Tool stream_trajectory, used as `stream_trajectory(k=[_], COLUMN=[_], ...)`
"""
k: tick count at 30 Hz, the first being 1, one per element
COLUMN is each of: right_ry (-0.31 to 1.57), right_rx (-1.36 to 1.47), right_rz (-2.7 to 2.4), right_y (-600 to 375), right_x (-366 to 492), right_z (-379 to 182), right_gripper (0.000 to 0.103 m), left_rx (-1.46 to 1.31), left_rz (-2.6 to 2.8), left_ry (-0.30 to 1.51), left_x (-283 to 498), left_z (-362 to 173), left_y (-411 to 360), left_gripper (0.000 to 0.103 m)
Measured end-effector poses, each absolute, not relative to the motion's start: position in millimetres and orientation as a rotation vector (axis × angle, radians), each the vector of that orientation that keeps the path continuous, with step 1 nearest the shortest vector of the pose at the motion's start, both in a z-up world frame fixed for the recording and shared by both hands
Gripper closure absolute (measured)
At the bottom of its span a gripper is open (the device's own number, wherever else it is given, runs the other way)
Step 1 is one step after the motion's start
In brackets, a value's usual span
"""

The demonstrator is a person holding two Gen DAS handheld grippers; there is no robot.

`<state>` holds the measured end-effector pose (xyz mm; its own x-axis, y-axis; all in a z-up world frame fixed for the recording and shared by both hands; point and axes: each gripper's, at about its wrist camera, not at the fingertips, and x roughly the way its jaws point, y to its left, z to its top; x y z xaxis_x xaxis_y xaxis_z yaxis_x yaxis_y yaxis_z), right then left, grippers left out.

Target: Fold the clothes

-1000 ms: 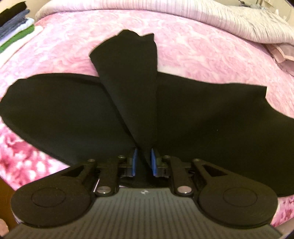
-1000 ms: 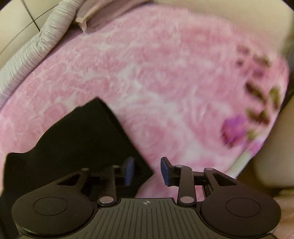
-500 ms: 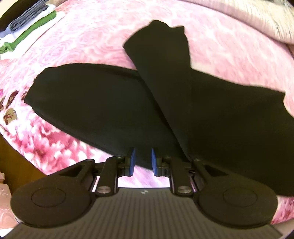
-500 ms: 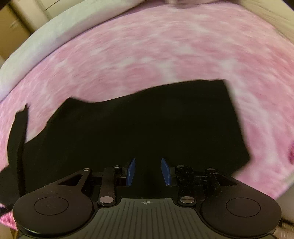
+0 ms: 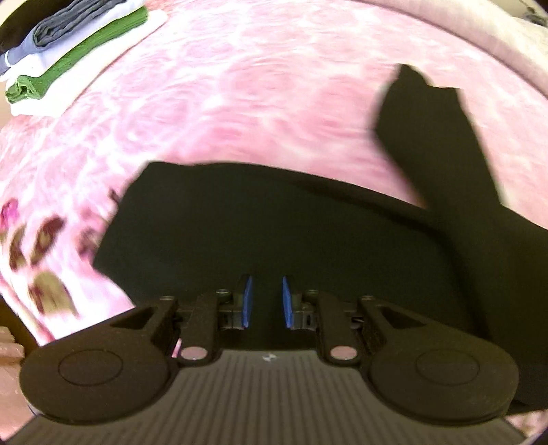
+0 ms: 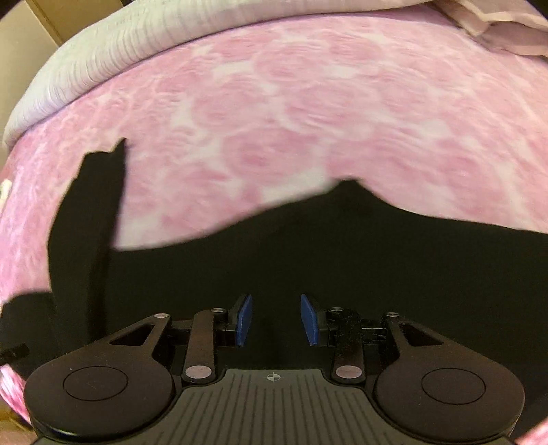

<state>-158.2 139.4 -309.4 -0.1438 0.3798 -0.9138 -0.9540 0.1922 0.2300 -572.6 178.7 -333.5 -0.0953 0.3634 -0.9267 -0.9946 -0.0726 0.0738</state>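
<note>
A black garment (image 5: 274,222) lies spread flat on the pink rose-patterned bedspread (image 5: 239,102). One sleeve (image 5: 435,137) is folded up across it and points away from me, on the right in the left wrist view. My left gripper (image 5: 267,301) hovers low over the garment's near left part, pads a narrow gap apart, and no fold shows between them. In the right wrist view the same garment (image 6: 342,256) fills the lower half, with the sleeve (image 6: 92,205) at the left. My right gripper (image 6: 276,320) is open above the cloth and holds nothing.
A stack of folded clothes (image 5: 68,51) in grey, white and green sits at the far left of the bed. A pale ribbed quilt (image 6: 102,61) and a pillow (image 6: 496,30) line the far side. The bed's edge (image 5: 20,321) drops off at the near left.
The left gripper has swung left away from the folded sleeve, towards the garment's left end. The right gripper has moved from bare bedspread to over the garment.
</note>
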Motion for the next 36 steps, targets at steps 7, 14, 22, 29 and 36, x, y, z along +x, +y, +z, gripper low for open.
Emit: stream_trajectory(k=[7,14,22,29,36], right_ry=[1.28,1.556,1.554,1.093,0.959], right_rx=[-0.527,-0.272,-0.297,-0.599,-0.978], right_rz=[1.36,1.385,1.423,1.911,2.271], right_y=[213,254,277,236,161], right_x=[-214,-234,-264,-371,-483], right_z=[-330,-361,-384,-317,-302], right_gripper=[0.067,0.067,0.102,0.103,0.074], left_rx=[-0.87,-0.997,-1.165,-1.258,-1.277], left_rz=[1.604,1.567,1.577,1.612,1.592], left_ry=[0.924,0.784,0.699,0.634,0.64], left_x=[-648,-686,-716,-741,-742], left_z=[-322,-306,-313,-297,-287], left_y=[232,238,216,187,158], left_gripper=[0.09,0.09,0.09,0.09,0.09])
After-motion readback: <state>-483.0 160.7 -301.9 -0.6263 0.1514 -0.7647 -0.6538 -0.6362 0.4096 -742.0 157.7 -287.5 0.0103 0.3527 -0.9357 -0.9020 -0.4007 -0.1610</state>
